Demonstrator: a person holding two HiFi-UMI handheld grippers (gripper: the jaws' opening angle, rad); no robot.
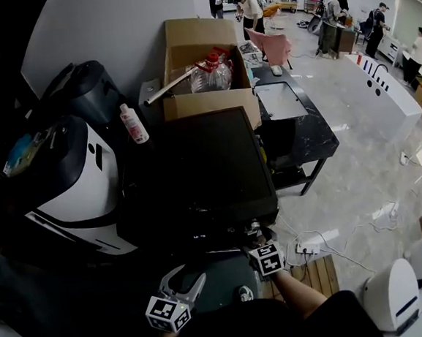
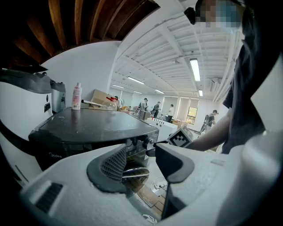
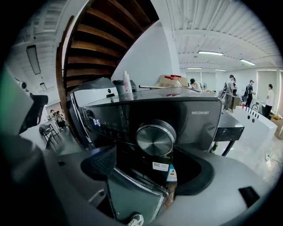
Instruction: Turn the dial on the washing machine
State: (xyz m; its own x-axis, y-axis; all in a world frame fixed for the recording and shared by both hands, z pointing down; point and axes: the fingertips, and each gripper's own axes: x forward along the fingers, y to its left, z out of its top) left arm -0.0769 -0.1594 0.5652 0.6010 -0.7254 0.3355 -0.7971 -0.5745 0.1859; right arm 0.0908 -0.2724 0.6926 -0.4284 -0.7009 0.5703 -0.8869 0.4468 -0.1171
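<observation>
My right claw (image 3: 148,170) gapes wide just before the silver dial (image 3: 154,137) on the dark washing machine's (image 3: 194,126) front panel, neither pad touching it. My left claw (image 2: 141,162) hangs open and empty, short of the machine.

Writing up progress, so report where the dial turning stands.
Done: the right gripper is at the washing machine's dial. In hand: its jaws stand open before the dial, not pressing it. Left: closing and turning; whether any turn was already made cannot be told. The left gripper is open.
</observation>
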